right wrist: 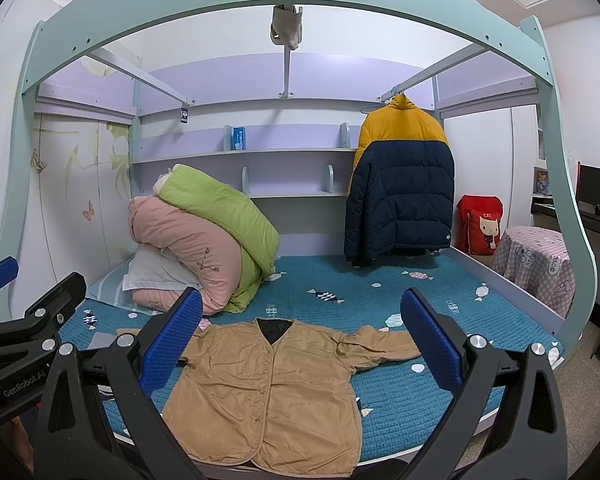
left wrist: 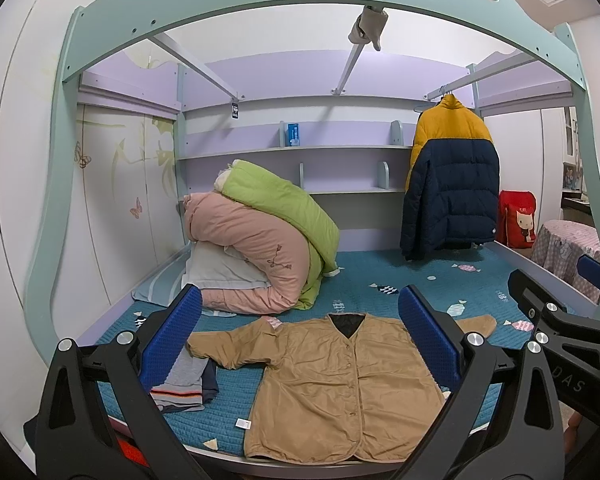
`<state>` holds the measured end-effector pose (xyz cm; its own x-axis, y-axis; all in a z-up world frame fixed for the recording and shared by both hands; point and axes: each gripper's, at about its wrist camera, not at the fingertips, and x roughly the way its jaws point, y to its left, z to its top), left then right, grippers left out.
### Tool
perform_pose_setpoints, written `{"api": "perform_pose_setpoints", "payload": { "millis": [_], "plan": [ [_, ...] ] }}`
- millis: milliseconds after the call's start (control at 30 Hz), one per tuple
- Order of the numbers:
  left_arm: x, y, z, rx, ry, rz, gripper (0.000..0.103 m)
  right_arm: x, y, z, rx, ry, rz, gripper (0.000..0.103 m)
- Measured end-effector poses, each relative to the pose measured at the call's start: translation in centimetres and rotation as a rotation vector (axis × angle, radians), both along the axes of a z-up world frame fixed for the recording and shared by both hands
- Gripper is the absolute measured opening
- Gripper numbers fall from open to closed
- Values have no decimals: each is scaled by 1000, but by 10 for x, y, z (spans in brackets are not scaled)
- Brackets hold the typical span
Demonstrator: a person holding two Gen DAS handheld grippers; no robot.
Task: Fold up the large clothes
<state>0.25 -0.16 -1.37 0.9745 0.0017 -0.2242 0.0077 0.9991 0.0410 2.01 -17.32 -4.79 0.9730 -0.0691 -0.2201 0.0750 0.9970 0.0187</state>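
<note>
a: currently, where is the garment?

b: the tan button-front jacket (left wrist: 332, 384) lies flat, front side up and buttoned, on the teal quilted bed cover (left wrist: 420, 280), at the near edge of the bed. collar points away from the cameras, hem toward them. its long axis runs near to far; both sleeves extend sideways.

a: state of the tools?

b: left gripper (left wrist: 300, 340): jaws spread wide, holding nothing, raised above the jacket. right gripper (right wrist: 302, 340): same condition, jaws apart and empty. neither touches fabric.

a: which relation governs the next move?

b: the jacket lies directly ahead of and below both grippers. in the left wrist view the left sleeve (left wrist: 228, 346) sits just inside the left finger, over a folded grey and navy garment (left wrist: 184, 384). in the right wrist view the right sleeve (right wrist: 380, 346) reaches toward the right finger. judgement: each gripper is nearer its own sleeve, so a fold inward across the long axis would likely start there.

a: surroundings?

b: rolled pink and green quilts (left wrist: 268, 240) lie well behind on the left; a yellow and navy puffer coat (left wrist: 452, 176) hangs at the back right. both are well apart from the jacket.
</note>
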Motion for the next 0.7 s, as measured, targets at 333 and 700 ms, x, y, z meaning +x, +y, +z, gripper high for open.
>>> {"api": "perform_pose_setpoints", "payload": {
  "millis": [333,700],
  "plan": [
    [15,5,-15,10,31,2,99,16,2,-13,3,34,7,96],
    [63,11,-37,18,128,8,99,61,13,-34,5,137,14,96]
  ]
}}
